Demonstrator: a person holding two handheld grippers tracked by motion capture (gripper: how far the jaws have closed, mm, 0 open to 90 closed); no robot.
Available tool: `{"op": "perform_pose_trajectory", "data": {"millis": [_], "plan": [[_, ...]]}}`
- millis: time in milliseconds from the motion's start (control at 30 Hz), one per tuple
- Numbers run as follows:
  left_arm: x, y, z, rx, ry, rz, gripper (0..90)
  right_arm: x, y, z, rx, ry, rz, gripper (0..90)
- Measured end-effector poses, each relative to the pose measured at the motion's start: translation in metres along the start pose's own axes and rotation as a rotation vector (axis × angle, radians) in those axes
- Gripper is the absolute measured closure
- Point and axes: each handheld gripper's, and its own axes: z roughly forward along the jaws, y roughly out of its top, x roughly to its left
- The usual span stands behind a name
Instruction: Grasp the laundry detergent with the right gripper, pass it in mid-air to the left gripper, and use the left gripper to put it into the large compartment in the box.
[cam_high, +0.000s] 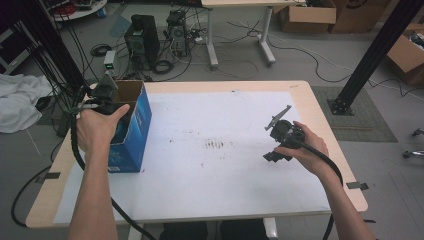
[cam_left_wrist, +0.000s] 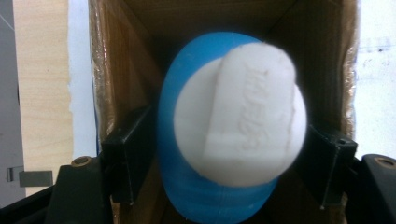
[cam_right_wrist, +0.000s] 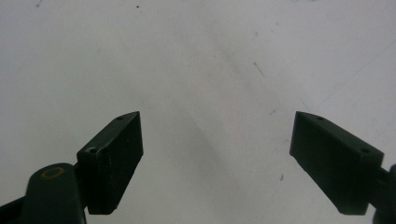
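While open fingers (cam_left_wrist: 126, 158) flank it, the bottle (cam_left_wrist: 233, 126) stands cap-up inside the box (cam_left_wrist: 112, 70).

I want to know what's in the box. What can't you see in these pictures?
- Box bottom: left gripper view, hidden by the blue and white bottle.
- Bottle's raised letters: same view, too blurred to read.
- Bottle's lower end: cut off by the bottom edge.
- Left gripper: high view, its tips are hidden by the hand and blue box.

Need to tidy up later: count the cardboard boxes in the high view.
3: blue-sided open cardboard box on the table's left edge; brown box on the floor beyond; another at far right. More may be hidden.
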Motion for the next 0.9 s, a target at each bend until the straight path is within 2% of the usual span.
{"op": "perform_pose_trajectory", "data": {"millis": [533, 900], "plan": [[-0.003, 0.002, -0.022, -0.036, 0.014, 0.017, 21.3, 0.002, 0.001, 0.0, 0.008, 0.002, -0.001, 17.2], [-0.008, 0.008, -0.046, -0.053, 0.021, 0.037, 17.6, 0.002, 0.0, -0.001, 0.006, 0.002, 0.0, 17.1]]}}
